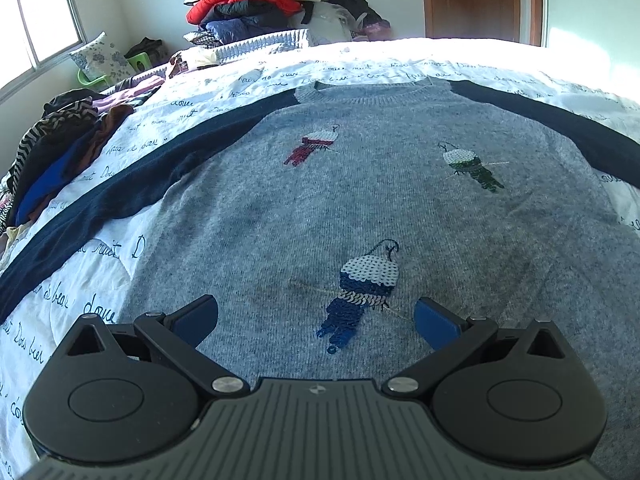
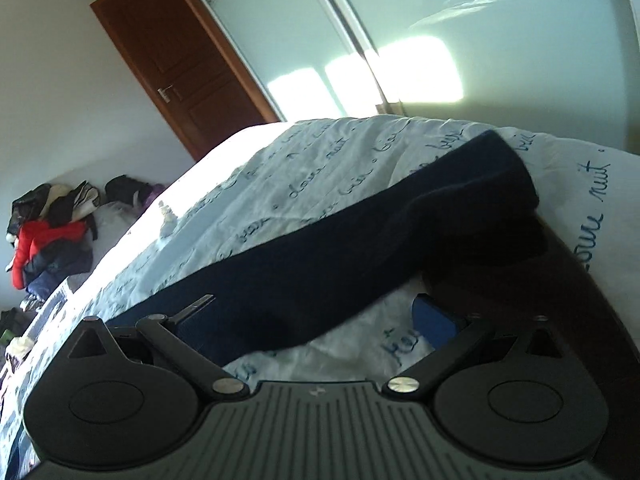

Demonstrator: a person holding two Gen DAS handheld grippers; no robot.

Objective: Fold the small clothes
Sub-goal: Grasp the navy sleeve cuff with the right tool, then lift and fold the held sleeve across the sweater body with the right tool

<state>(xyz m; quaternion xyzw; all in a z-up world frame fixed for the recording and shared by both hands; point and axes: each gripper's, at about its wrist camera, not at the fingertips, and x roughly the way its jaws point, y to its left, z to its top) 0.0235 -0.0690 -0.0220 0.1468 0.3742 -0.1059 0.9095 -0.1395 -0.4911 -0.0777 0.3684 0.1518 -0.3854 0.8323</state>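
From the left wrist camera, the left gripper (image 1: 316,322) hangs low over the lower front of a grey sweater (image 1: 360,208), its blue-padded jaws spread wide with nothing between them. The sweater lies flat, face up, on the bedsheet (image 1: 100,272) printed with handwriting, navy sleeves stretched out to both sides, neck toward the far edge. Three sequin figures decorate its front; the blue one (image 1: 360,292) sits just ahead of the jaws. Loose clothing is heaped along the bed's left edge (image 1: 60,148) and piled beyond its far end (image 1: 248,4).

From the right wrist camera, the right gripper (image 2: 316,320) is tilted and close over the sheet, jaws wide apart and empty, with the right navy sleeve (image 2: 360,240) running diagonally just before them. A brown door (image 2: 172,64) stands behind.
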